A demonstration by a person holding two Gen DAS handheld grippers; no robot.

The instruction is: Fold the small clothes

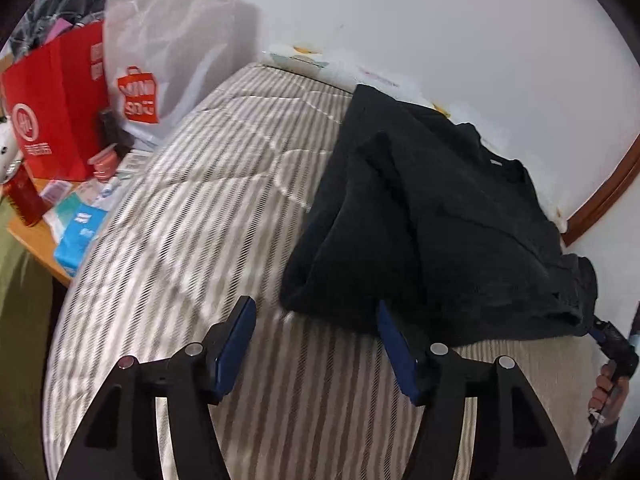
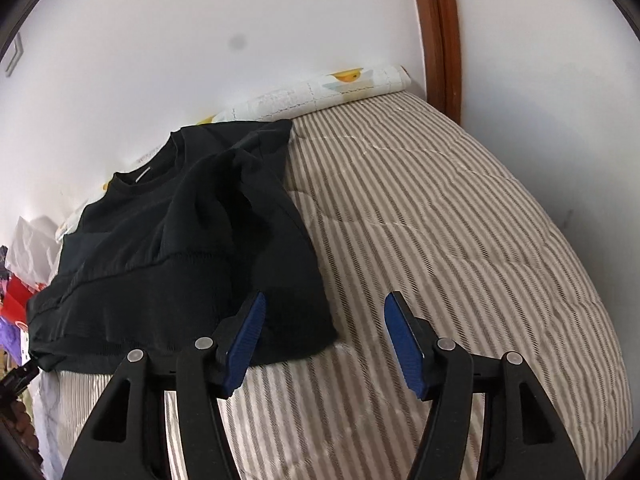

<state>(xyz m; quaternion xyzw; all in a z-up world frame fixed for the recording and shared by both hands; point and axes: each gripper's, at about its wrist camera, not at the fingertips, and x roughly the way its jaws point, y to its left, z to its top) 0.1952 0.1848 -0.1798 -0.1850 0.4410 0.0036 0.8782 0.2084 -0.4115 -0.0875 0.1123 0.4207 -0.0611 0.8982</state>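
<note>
A black T-shirt (image 1: 440, 216) lies partly folded on the striped bedcover (image 1: 200, 208), its sides turned inward and its collar toward the wall. My left gripper (image 1: 316, 308) stands open at the shirt's near left corner, nothing between its blue pads (image 1: 236, 344). In the right wrist view the same T-shirt (image 2: 172, 248) fills the left half. My right gripper (image 2: 324, 304) is open just past the shirt's near right corner, its left pad (image 2: 246, 344) over the hem. The right gripper's tip and a hand (image 1: 610, 376) show at the left view's right edge.
A wooden side table (image 1: 36, 236) to the left carries a red paper bag (image 1: 56, 104), a white shopping bag (image 1: 168, 48), tissue packs (image 1: 78, 236) and small items. A white wall runs behind the bed. A patterned pillow (image 2: 320, 88) lies against it, beside a wooden frame (image 2: 440, 32).
</note>
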